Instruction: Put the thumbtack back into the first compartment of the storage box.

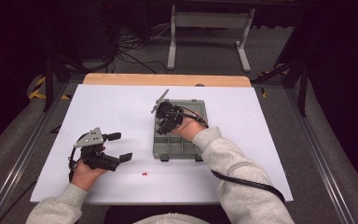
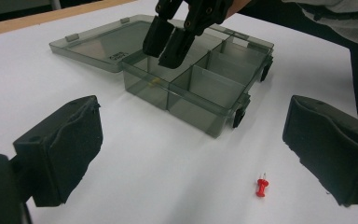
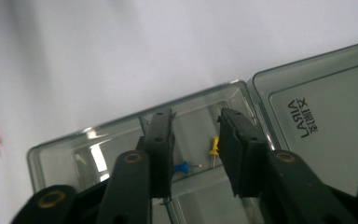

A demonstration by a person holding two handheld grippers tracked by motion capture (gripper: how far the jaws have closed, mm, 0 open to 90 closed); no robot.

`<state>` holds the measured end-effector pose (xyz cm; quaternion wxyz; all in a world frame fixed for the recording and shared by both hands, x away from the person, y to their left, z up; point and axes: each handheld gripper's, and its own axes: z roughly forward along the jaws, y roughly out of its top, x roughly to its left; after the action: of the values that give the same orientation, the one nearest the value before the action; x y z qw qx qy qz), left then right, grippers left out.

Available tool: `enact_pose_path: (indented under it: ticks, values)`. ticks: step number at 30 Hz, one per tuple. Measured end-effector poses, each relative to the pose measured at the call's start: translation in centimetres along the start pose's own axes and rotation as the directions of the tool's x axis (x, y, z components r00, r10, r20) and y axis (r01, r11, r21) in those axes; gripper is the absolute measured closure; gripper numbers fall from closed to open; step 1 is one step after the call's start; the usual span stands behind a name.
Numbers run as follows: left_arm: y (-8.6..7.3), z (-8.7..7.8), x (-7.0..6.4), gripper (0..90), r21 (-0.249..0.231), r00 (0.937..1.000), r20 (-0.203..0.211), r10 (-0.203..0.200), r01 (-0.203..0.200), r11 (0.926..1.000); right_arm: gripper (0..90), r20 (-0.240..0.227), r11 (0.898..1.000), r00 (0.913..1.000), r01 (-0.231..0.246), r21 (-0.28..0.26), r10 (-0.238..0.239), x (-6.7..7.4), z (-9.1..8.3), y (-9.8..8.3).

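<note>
Left gripper [image 1: 116, 147]: rests low over the white-covered desk [image 1: 121, 107] at near left, fingers [image 2: 60, 149] spread wide and empty.

Small red push pin [image 2: 261, 186]: lies loose on the desk sheet, near side, between the left gripper and the box, touching neither. Risk: it is tiny and lies flat, so broad finger pads closing on it would likely skid it away or tip its point upward.

Smoky translucent grey plastic compartment box [image 1: 177, 144]: sits at desk centre, lid [image 3: 326, 107] folded flat open on its far side. Risk: the box is light, and a nudge on a divider wall could slide it or upset its contents.

Right gripper [image 3: 196, 135]: hangs over a far compartment, fingers parted with a narrow gap, holding nothing. Below that gap lie a yellow push pin [image 3: 213, 148] and a blue push pin [image 3: 182, 166], close together on the compartment floor. Risk: one closing could catch both, or neither.

Markings: moulded lid lettering reads "AIRAJ", with two characters beside it too small to make out.
</note>
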<state>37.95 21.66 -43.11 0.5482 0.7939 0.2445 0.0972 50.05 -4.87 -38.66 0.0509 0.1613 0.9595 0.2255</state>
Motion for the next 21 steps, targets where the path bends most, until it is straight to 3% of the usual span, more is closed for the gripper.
enact_pose_path:
  ticks: [5,10,21]
  values:
    - [0.0,0.0,0.0,5.5,0.0,1.0,-0.002,0.0,0.0,1.0,49.4,-0.008,0.998,0.9995,0.03,-0.049,-0.03,1.0,-0.9,0.5]
    - [0.0,0.0,0.0,5.4,0.0,1.0,0.001,-0.005,0.005,1.0,41.0,-0.033,0.996,0.9972,0.066,-0.058,-0.068,2.5,-1.4,0.9]
    - [0.0,-0.1,0.1,5.4,-0.001,1.0,0.0,-0.008,0.008,1.0,35.7,-0.053,0.99,0.991,0.119,-0.079,-0.123,5.0,-2.5,1.0]
